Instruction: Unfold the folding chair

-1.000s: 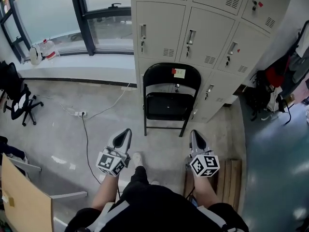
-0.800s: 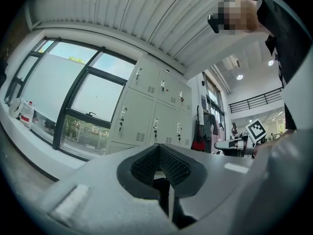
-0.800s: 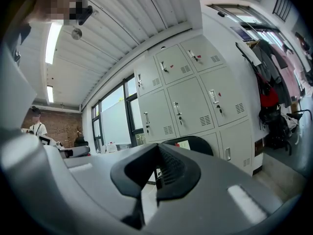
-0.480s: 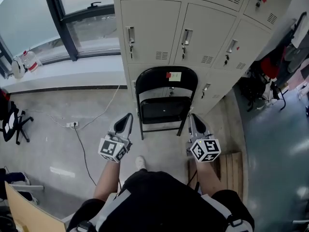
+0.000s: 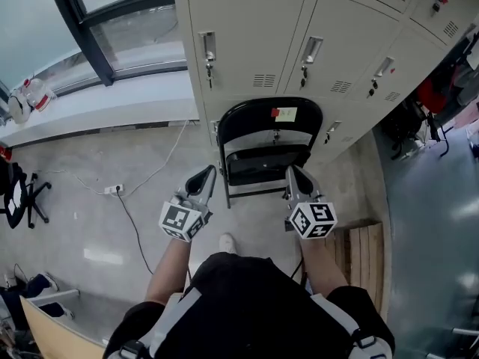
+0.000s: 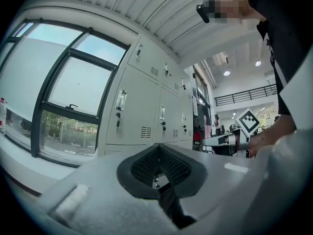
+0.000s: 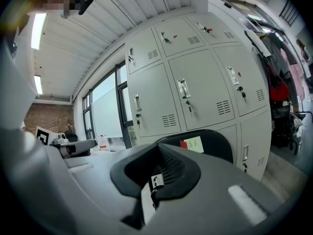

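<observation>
A black folding chair (image 5: 269, 144) stands folded against the lockers, with a red and yellow sticker (image 5: 284, 114) on its backrest. My left gripper (image 5: 209, 172) is shut and empty, its tip just left of the chair's left leg. On the other side, my right gripper (image 5: 293, 171) is also shut and empty, its tip at the seat's right edge; whether it touches the chair is unclear. In the right gripper view the backrest (image 7: 215, 142) rises just beyond the shut right gripper (image 7: 157, 166). In the left gripper view the left gripper (image 6: 157, 155) faces the lockers, and the chair is not visible.
Grey lockers (image 5: 254, 43) fill the wall behind the chair, with a window (image 5: 112, 13) to their left. A power strip and cable (image 5: 114, 190) lie on the floor at left. A wooden pallet (image 5: 361, 253) is at my right, an office chair (image 5: 19, 193) at far left, and bags (image 5: 419, 118) at far right.
Both grippers have moved forward with the person, from well short of the chair to either side of its seat. The jaws stayed shut.
</observation>
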`<state>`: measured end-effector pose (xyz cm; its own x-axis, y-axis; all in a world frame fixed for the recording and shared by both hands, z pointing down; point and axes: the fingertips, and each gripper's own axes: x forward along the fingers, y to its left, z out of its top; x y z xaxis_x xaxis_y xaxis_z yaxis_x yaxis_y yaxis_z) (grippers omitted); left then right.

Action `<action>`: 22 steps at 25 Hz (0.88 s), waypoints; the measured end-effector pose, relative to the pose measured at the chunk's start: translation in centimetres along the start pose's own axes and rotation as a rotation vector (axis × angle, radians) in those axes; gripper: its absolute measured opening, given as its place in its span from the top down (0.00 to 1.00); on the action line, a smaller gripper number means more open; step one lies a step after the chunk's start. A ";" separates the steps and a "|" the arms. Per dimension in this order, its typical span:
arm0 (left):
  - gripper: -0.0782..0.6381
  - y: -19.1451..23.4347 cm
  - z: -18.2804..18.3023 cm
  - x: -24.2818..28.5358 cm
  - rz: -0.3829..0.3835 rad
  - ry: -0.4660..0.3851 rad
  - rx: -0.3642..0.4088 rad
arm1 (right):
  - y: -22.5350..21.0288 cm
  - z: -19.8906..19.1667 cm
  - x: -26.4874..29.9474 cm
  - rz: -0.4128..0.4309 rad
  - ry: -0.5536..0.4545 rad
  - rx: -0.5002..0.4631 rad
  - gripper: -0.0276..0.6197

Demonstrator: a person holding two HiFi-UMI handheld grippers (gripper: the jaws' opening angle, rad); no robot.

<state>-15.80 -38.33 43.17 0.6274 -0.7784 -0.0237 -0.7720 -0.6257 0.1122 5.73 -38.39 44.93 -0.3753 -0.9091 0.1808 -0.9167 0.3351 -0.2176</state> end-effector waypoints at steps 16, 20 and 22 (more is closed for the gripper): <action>0.89 2.3 -4.4 6.1 -0.046 0.099 0.011 | -3.2 -5.7 5.7 -0.052 0.156 0.070 0.95; 0.89 3.4 -6.0 7.0 -0.023 0.148 0.020 | -3.7 -6.8 7.4 -0.027 0.195 0.079 0.95; 0.89 3.8 -7.7 7.9 -0.040 0.210 0.019 | -4.1 -7.8 7.8 -0.026 0.219 0.096 0.95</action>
<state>-13.03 -46.48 51.02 0.6637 -0.7260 0.1802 -0.7465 -0.6584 0.0964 5.50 -44.89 54.75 -0.3823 -0.8380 0.3893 -0.9131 0.2781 -0.2982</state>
